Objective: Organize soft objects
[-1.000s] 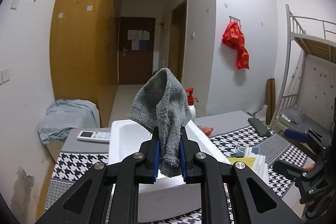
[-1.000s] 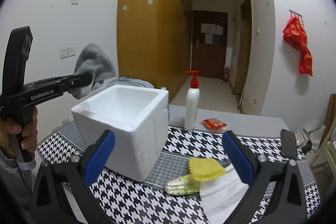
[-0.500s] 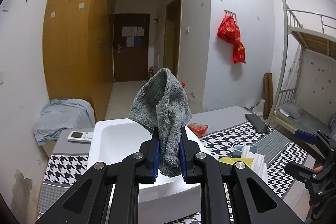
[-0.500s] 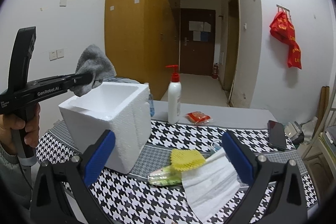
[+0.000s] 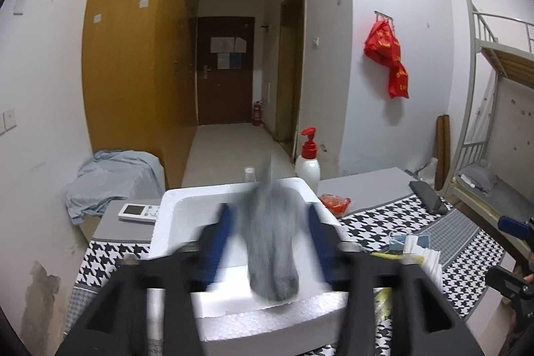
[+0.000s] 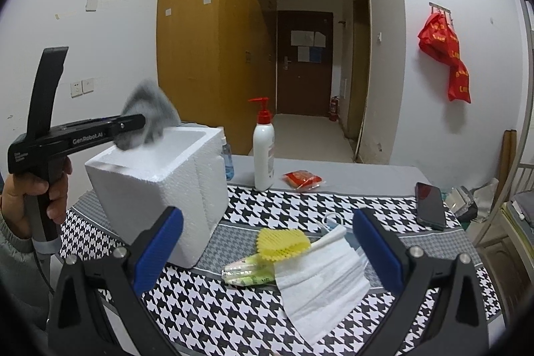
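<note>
Grey and blurred, the sock (image 5: 272, 242) is dropping out of the left gripper (image 5: 267, 239) — its jaws are opening, the blue pads are already standing clear on either side of the cloth, and the sock is falling between them toward the open mouth of the white foam box (image 5: 173, 216). In the right wrist view the same sock (image 6: 147, 119) is hanging at the tip of that gripper (image 6: 133, 122), right over the near rim of the box (image 6: 160, 189), so this piece is as good as stowed, though it is not yet lying at the bottom.

Whether anything else is already sitting inside the box I cannot tell; its floor is hidden behind the sock and the jaws.

What is looking left to do is lying on the houndstooth table (image 6: 350, 199) in front of the right gripper (image 6: 267, 249): a yellow foam net (image 6: 282, 244), a white face mask (image 6: 320, 276) partly under it, and a small green-printed packet (image 6: 247, 272) touching the net — all just beside the box. The right gripper's jaws are standing wide apart and gripping nothing, hovering above these pieces.

The pump bottle (image 6: 263, 152), the red snack packet (image 6: 302, 179) and the phone (image 6: 430, 206) are sitting farther back and are probably not part of the sorting. By this reckoning the job is early — one piece going in, about three waiting.
</note>
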The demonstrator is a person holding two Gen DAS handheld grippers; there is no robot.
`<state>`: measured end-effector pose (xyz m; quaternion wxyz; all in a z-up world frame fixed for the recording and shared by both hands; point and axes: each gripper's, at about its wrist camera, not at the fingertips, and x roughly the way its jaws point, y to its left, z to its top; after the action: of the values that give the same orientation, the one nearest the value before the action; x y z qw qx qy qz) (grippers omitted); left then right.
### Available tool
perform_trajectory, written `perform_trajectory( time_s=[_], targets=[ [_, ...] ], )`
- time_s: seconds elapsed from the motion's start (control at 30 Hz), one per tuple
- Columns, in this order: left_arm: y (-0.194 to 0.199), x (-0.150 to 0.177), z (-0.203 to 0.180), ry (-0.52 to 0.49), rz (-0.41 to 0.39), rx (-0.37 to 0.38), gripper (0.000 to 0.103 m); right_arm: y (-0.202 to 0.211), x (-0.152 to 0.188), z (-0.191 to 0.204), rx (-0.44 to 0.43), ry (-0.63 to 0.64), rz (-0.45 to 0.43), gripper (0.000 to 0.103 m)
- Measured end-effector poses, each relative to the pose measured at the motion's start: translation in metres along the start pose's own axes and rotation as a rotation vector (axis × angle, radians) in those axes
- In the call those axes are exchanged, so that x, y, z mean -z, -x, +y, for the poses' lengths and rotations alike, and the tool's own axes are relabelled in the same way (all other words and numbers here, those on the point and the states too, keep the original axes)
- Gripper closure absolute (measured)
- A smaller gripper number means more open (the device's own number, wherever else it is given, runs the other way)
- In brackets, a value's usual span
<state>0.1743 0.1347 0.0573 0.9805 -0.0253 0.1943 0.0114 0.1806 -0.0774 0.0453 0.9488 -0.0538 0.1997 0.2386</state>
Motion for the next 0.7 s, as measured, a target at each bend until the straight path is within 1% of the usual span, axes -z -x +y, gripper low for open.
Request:
perform_trajectory(
  time_s=[0.03,0.07,0.13,0.2,0.7],
  targets=[
    [0.002,0.0,0.0,0.006,-0.009,-0.008,0.025,0.0,0.0,0.0,0.001,-0.001,0.0,0.0],
    [0.004,-0.001,0.001,0.009,-0.021,-0.023,0.02,0.001,0.001,-0.001,0.002,-0.003,0.0,0.0],
    [0.007,-0.002,-0.001,0.002,-0.042,-0.044,0.006,0.002,0.001,-0.003,0.003,-0.008,-0.001,0.0],
    [0.011,-0.002,-0.003,-0.007,-0.053,-0.048,0.002,0.001,0.001,-0.004,0.003,-0.01,0.0,0.0],
    [0.047,-0.001,-0.015,-0.014,-0.095,-0.035,0.001,0.012,0.001,-0.004,-0.016,-0.003,-0.02,0.0]
  ],
)
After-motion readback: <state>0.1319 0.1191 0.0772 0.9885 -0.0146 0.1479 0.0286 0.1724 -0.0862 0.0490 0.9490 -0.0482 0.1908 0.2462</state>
